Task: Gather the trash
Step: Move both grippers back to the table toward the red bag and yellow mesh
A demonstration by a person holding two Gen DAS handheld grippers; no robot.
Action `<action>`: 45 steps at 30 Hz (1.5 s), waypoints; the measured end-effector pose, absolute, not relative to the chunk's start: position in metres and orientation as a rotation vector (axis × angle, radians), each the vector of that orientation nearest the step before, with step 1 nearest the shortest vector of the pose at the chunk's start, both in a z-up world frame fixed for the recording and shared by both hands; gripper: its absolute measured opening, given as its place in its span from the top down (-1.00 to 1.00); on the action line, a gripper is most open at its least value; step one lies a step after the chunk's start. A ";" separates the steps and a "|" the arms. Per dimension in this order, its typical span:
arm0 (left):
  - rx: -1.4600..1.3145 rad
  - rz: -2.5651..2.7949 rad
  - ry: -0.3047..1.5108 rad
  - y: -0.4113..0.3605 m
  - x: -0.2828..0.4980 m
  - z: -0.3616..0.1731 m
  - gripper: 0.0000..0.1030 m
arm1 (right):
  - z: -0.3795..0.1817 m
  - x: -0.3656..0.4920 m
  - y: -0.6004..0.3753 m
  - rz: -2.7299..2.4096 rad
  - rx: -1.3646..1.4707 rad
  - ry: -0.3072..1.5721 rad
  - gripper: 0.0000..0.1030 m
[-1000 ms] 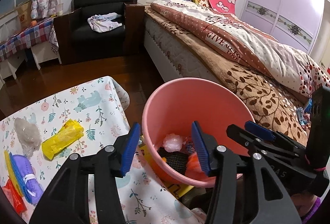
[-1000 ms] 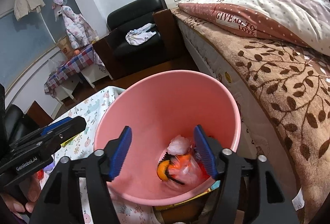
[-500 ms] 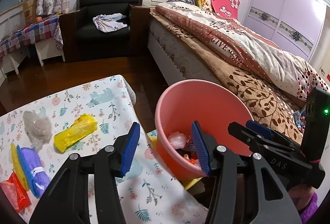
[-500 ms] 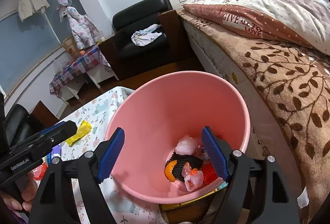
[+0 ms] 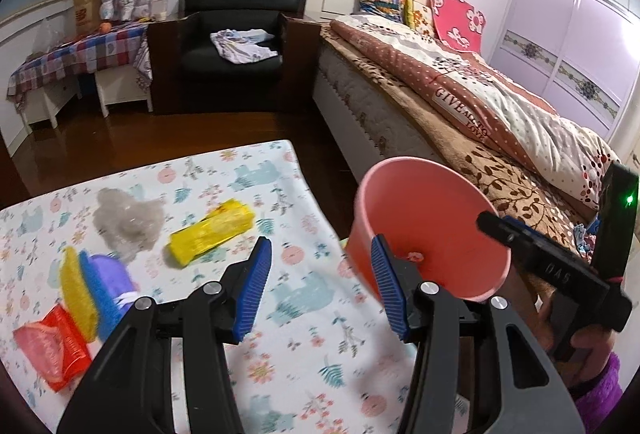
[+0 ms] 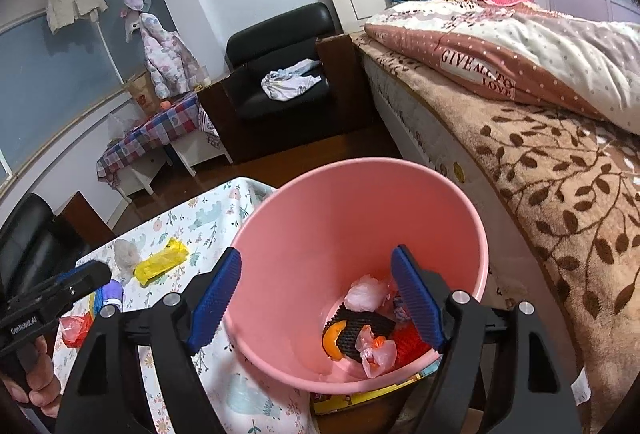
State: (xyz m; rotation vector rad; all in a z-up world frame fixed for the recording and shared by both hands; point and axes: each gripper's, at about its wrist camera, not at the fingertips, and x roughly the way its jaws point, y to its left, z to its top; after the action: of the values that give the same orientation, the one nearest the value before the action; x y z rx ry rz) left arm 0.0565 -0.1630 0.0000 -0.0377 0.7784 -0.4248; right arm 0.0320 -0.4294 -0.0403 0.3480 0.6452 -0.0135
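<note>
A pink bin (image 6: 320, 218) stands off the table's right edge and holds several pieces of trash (image 6: 366, 330). It also shows in the left wrist view (image 5: 420, 210). My right gripper (image 6: 316, 298) is open and empty above the bin's mouth. My left gripper (image 5: 320, 284) is open and empty above the floral table (image 5: 304, 314). On the table lie a yellow wrapper (image 5: 212, 232), a crumpled clear plastic wad (image 5: 128, 220), a purple, blue and yellow bundle (image 5: 100, 288) and a red packet (image 5: 52, 346).
A bed (image 5: 480, 106) with a brown leaf blanket lies to the right, close to the bin. A black armchair (image 5: 236, 34) and a checked side table (image 5: 80, 50) stand at the back across dark wood floor. A yellow flat item (image 6: 372, 396) lies under the bin.
My left gripper has swung left, away from the bin and over the table. My right gripper has pulled back and up from the bin; the dropped trash has settled inside.
</note>
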 end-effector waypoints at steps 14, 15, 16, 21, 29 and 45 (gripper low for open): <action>-0.109 -0.279 0.753 -0.093 0.040 0.006 -0.01 | -0.019 0.024 -0.398 0.027 0.293 0.599 -0.48; -0.111 -0.272 0.749 -0.088 0.038 0.007 -0.01 | -0.017 0.024 -0.393 0.035 0.286 0.596 -0.48; -0.115 -0.267 0.746 -0.084 0.036 0.008 -0.01 | -0.016 0.024 -0.388 0.044 0.282 0.594 -0.48; -0.133 -0.242 0.736 -0.063 0.028 0.009 -0.01 | -0.010 0.018 -0.362 0.094 0.267 0.578 -0.48; -0.160 -0.192 0.713 -0.027 0.013 0.008 -0.01 | -0.008 0.010 -0.319 0.191 0.263 0.584 -0.47; -0.188 -0.025 0.694 0.054 -0.024 0.002 -0.01 | -0.018 0.012 -0.253 0.348 0.244 0.639 -0.42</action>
State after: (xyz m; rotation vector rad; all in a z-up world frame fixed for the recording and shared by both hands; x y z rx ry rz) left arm -0.0235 0.0537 0.0017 -0.1883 0.6941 -0.0250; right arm 0.0124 -0.2533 -0.0177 0.2440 0.6391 0.3477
